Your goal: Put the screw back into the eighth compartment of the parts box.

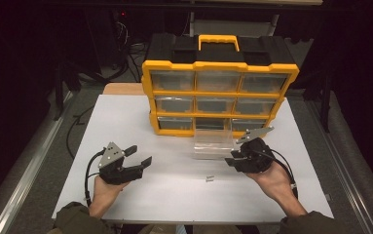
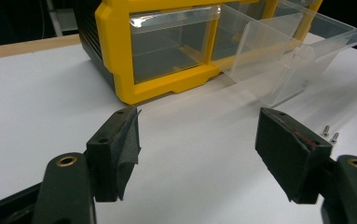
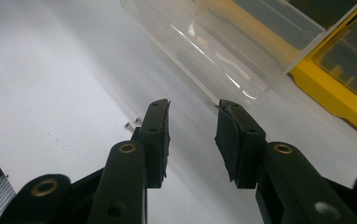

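Your left gripper (image 1: 134, 157) sits nearest, jaws spread wide with nothing in them, well off to the left of the pulled-out clear drawer (image 1: 214, 143) (the one sticking out of the bottom row of the yellow organizer (image 1: 220, 66)). Your right gripper (image 3: 192, 122) is right at that drawer's near corner, jaws part open and gripping nothing. Two small screws (image 1: 210, 178) lie on the white table (image 1: 125, 117) just in front of the drawer.

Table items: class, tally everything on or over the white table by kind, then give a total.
Organiser: 1
Pulled-out clear drawer: 1
Screws: 2
Grippers: 2, left and right
Total: 6
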